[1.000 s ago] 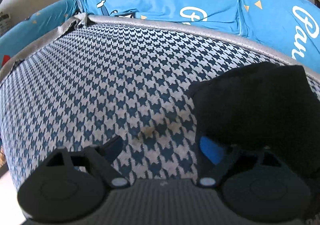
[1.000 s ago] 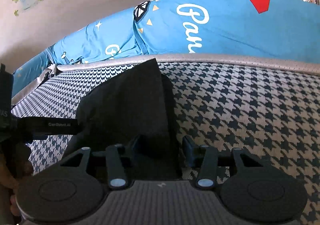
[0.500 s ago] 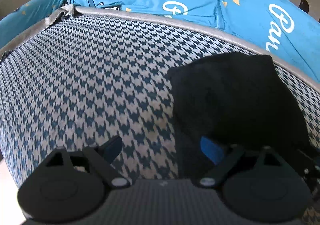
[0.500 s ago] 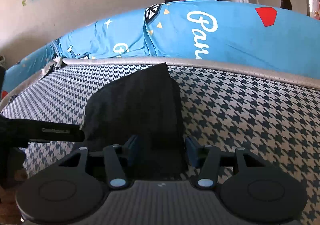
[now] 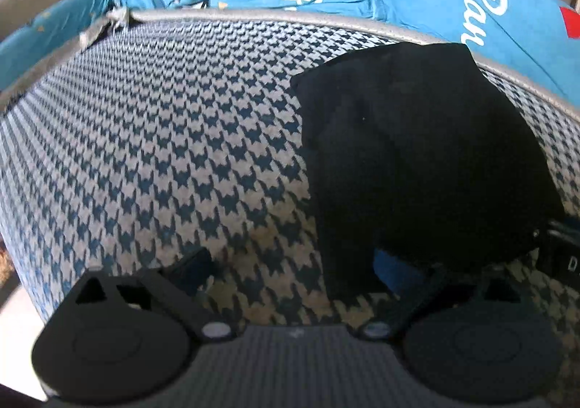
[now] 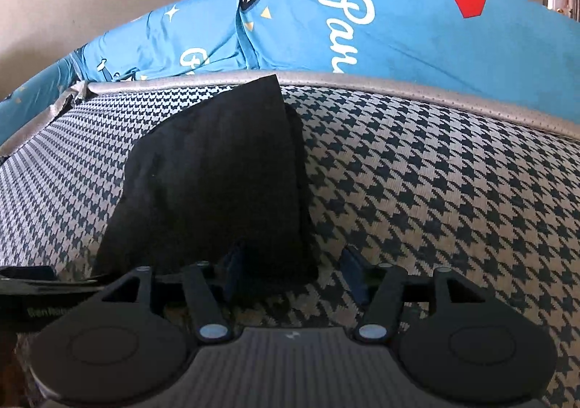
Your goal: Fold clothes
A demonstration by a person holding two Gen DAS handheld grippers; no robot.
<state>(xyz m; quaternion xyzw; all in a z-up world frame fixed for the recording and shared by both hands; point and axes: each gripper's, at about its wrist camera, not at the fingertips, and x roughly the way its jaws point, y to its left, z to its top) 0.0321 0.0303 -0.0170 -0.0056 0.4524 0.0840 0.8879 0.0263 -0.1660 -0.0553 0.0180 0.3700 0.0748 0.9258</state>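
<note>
Both views pulled back since 1 s ago; left tongs and right tongs spread, black garment released.

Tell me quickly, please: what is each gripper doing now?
Left gripper: open, holding nothing; black garment lies by its right finger.
Right gripper: open, garment edge between its fingers, not clamped.

The houndstooth cushion lies bare to the left of the folded black garment, giving open passage there, and bare again on the garment's right in the right wrist view. The blue printed cover rises behind the grey piped edge, walling off the far side.
</note>
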